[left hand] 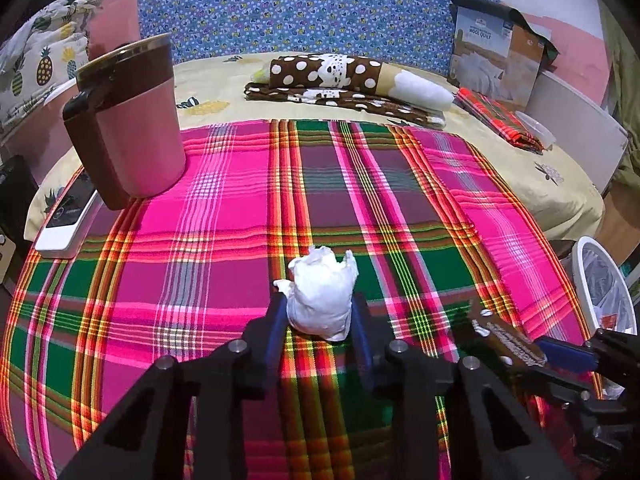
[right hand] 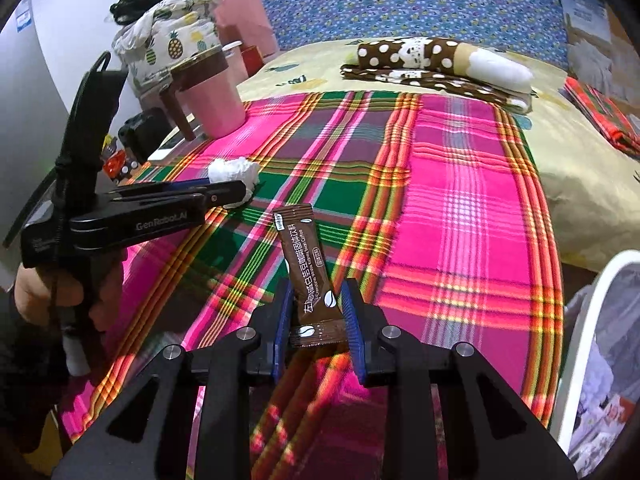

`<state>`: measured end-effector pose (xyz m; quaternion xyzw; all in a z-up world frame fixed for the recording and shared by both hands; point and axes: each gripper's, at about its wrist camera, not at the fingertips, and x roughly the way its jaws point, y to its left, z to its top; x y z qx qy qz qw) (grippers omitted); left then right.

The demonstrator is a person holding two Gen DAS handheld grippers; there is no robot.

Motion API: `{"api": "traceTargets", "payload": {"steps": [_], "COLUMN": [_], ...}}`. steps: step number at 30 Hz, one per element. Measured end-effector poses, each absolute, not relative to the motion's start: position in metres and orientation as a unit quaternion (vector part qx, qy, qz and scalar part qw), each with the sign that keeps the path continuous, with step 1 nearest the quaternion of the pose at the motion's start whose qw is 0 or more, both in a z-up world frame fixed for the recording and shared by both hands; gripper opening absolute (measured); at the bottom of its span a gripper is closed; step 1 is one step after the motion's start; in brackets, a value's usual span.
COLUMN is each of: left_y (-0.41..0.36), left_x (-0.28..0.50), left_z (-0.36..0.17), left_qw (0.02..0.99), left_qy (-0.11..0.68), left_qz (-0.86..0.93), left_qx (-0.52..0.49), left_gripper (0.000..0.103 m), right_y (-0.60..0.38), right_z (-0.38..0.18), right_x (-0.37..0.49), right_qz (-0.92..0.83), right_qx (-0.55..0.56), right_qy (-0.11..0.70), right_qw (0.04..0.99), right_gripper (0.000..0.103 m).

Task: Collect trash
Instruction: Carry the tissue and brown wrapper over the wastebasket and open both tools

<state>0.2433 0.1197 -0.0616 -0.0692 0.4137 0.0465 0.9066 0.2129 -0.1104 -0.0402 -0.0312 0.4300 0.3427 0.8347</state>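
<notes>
Trash is in both grips right now, and it all plays out over the bed (left hand: 568, 196), the biggest thing here, with a bright plaid cloth (left hand: 224, 208) spread across it as the working surface. Far ahead of the jaws lies a rolled polka-dot blanket (left hand: 332, 72); ahead and to the left of the left jaws stands a pink lidded bin (left hand: 132, 128), with a white phone (left hand: 68, 220) flat on the cloth just beside its base. Off to the right of both sets of jaws, beyond the bed's edge, sits a white lined wastebasket (right hand: 592, 344), likely the drop-off point, which would explain why both pieces are held up rather than left lying.

Now the left gripper (left hand: 320, 312): its jaws are closed to a narrow gap around a crumpled white tissue (left hand: 324, 292), pinched low so the wad bulges out above the blue pads. The right gripper (right hand: 318, 316) has its jaws drawn in on the lower end of a brown coffee sachet (right hand: 308, 264), the rest of the stick poking forward and up, clear of the cloth. Gripping the end keeps that slim packet from sliding through. Both look ready to carry, I'd say.
</notes>
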Motion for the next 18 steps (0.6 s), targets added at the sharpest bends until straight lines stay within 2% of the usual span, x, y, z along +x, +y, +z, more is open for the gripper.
{"api": "traceTargets", "payload": {"steps": [18], "left_y": [0.072], "left_x": [0.195], "left_z": [-0.025], "left_qw": [0.920], "left_qy": [0.380], "left_qz": [0.003], "left_qx": [-0.089], "left_gripper": [0.030], "right_y": [-0.160], "right_z": [-0.021], "right_x": [0.188], "right_qz": [0.299], "right_qx": [0.016], "right_qy": [0.411], "right_qw": [0.861], "right_gripper": [0.028]}}
